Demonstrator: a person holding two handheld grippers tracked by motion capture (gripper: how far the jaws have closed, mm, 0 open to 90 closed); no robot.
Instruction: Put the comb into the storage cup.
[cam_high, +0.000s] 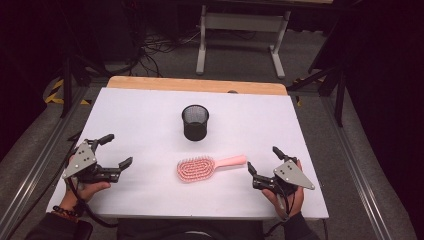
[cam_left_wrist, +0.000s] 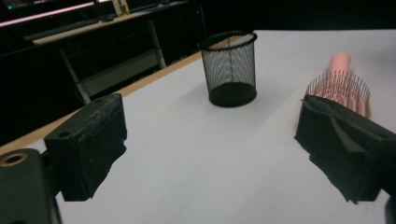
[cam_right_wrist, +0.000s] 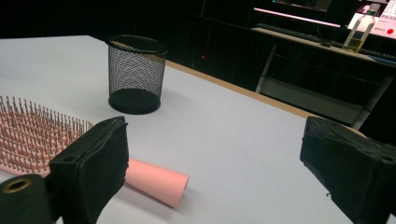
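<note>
Nearest the high view's camera, at about 7 o'clock on the white rectangular surface (cam_high: 150, 125), a person's left hand holds the left gripper (cam_high: 113, 151), its black jaws spread wide with nothing between them. At about 5 o'clock the right gripper (cam_high: 263, 159) sits in the right hand, jaws likewise spread apart and empty. Between the two, slightly toward 6 o'clock from the middle, lies the pink plastic hairbrush with an oval bristle head (cam_high: 196, 168), bristles facing up and its handle pointing toward 3 o'clock; the handle's end lies just beside the right gripper without touching it. In the right gripper view the pink handle passes behind the left-hand jaw and the surface shows bare between the pads. Beyond the brush, toward 12 o'clock, a black wire-mesh cylindrical pen cup (cam_high: 195, 122) stands upright, well apart from both grippers. A strip of bare wooden edge (cam_high: 197, 85) runs along the far side of the surface.
</note>
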